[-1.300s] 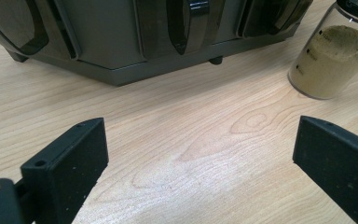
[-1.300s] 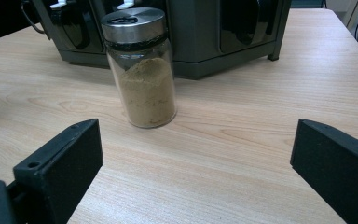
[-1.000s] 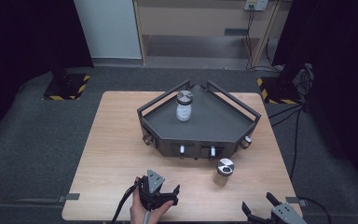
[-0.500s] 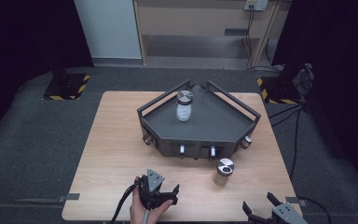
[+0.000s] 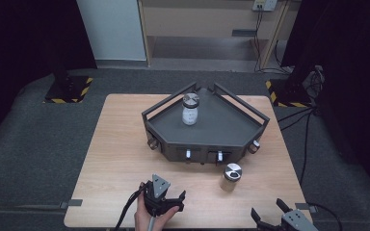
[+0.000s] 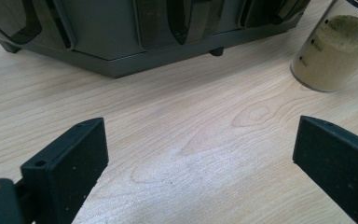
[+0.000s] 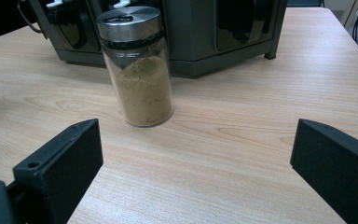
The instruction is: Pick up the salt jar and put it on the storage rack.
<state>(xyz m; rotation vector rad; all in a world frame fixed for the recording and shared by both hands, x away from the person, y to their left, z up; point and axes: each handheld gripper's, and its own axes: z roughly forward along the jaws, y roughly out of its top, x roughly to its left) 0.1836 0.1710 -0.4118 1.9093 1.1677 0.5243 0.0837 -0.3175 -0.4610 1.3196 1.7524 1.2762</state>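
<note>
A: Where's the brown spice jar [image 7: 137, 65]?
B: Upright on the table [image 5: 120, 144], just near of the dark rack [image 5: 221, 132]. Right gripper [image 5: 271, 215] gapes wide, empty, nearest it; left gripper [image 5: 166, 199] likewise.
A: Step?
B: Approach, I'd judge: advance, straddle the jar, close

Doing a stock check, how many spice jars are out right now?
2: one jar stands on the rack; the other jar stands on the table before it. None seems hidden.
</note>
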